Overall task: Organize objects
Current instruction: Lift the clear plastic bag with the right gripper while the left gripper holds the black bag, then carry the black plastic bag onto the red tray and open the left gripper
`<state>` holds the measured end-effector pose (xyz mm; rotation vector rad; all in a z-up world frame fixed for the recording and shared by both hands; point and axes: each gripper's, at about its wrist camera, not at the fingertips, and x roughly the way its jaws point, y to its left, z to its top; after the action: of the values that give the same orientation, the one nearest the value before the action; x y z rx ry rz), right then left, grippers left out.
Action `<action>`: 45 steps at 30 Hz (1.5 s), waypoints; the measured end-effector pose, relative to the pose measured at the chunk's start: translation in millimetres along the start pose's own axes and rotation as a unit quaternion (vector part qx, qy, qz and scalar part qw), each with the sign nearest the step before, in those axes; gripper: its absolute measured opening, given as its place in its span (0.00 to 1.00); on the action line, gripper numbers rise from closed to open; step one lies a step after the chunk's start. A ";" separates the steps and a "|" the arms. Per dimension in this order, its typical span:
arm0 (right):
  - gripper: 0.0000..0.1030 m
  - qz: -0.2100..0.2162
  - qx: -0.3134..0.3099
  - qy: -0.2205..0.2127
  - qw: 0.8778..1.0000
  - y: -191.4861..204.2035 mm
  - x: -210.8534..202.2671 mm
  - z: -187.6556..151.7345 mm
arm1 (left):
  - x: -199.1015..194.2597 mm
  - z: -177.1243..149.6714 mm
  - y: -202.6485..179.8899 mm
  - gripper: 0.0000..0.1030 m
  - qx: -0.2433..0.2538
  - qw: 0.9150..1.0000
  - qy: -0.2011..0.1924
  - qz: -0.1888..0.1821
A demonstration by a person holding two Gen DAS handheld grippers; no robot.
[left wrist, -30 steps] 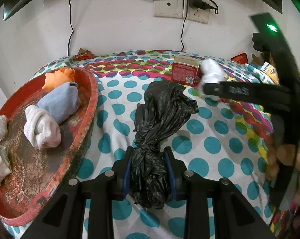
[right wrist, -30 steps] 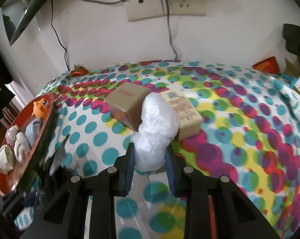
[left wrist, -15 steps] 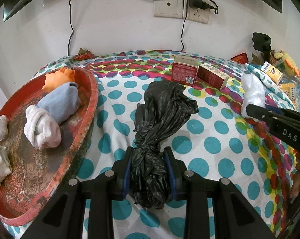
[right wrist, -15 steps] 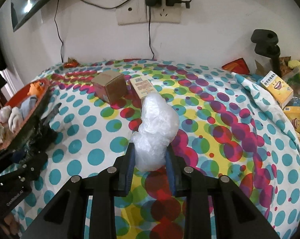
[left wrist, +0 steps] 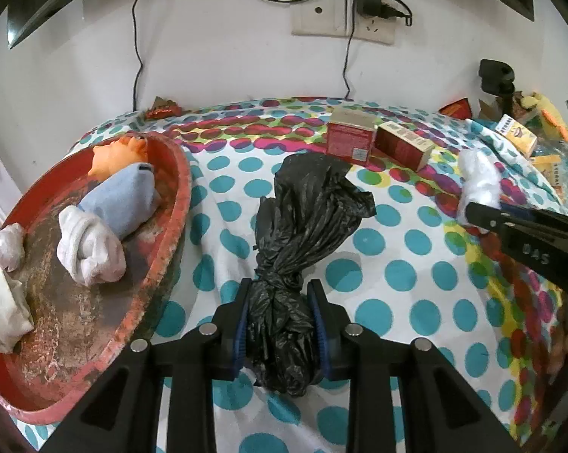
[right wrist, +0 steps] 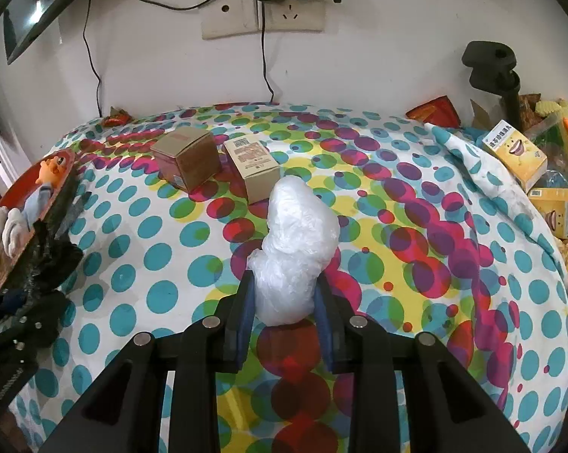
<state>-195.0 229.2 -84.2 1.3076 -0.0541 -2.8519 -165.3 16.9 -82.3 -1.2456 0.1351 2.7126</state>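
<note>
My left gripper point(left wrist: 280, 324) is shut on a bunched black plastic bag point(left wrist: 303, 226) that lies on the dotted cloth just right of the red tray point(left wrist: 178, 204). My right gripper point(right wrist: 284, 309) is shut on a white crumpled plastic bag point(right wrist: 299, 245), over the cloth on the right side; it also shows in the left wrist view point(left wrist: 476, 181). The tray holds an orange-haired doll point(left wrist: 121, 185) and several rolled white cloths point(left wrist: 91, 249).
Two small cardboard boxes point(right wrist: 187, 162) point(right wrist: 252, 168) stand side by side at the back middle. Yellow snack boxes point(right wrist: 514, 154) and clutter lie at the right edge. A wall with sockets and cables point(right wrist: 263, 15) closes the back.
My right gripper has swung with the white bag from near the boxes to the right side and toward the front. The left gripper and black bag have stayed still.
</note>
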 end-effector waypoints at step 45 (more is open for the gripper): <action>0.31 -0.002 0.000 0.006 1.000 0.6 3.0 -0.1 | -47.3 39.5 148.6 0.28 -0.070 0.991 0.001 0.117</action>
<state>-196.9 228.5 -86.5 1.3279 -0.0521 -2.8472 -190.5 -128.4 -18.1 -1.3485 0.0996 2.9658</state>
